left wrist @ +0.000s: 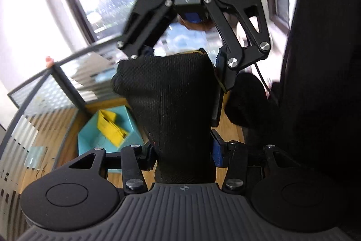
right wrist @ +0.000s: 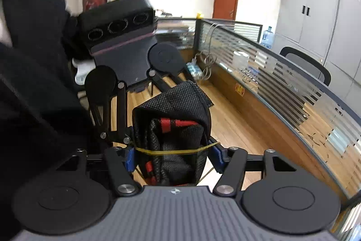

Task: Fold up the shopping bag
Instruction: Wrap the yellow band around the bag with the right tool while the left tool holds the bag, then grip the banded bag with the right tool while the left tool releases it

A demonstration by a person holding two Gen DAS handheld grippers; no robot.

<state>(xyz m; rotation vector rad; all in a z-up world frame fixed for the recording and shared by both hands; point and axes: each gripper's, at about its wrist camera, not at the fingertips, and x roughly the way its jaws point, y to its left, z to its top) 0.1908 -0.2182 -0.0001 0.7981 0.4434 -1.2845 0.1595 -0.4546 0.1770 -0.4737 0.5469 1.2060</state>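
The shopping bag [left wrist: 171, 94] is a folded bundle of black mesh, held in the air between both grippers. In the left wrist view my left gripper [left wrist: 183, 151] is shut on its near end. The right gripper reaches in from the far side, and one of its fingers [left wrist: 220, 87] lies along the bag's right edge. In the right wrist view my right gripper [right wrist: 172, 155] is shut on the bag [right wrist: 180, 105]. Red handles [right wrist: 178, 123] are tucked into the folds. A yellow rubber band [right wrist: 171, 151] stretches across between the blue pads [right wrist: 129, 157]. The left gripper's linkage [right wrist: 120, 110] shows behind the bag.
Below lies a wooden desk [right wrist: 237, 123] bordered by a curved, striped glass partition [right wrist: 282, 87]. A teal tray [left wrist: 90, 134] holding something yellow [left wrist: 110, 128] sits on the desk at the left. The person's dark clothing [left wrist: 315, 83] fills the right side. An office chair [right wrist: 304, 64] stands beyond the partition.
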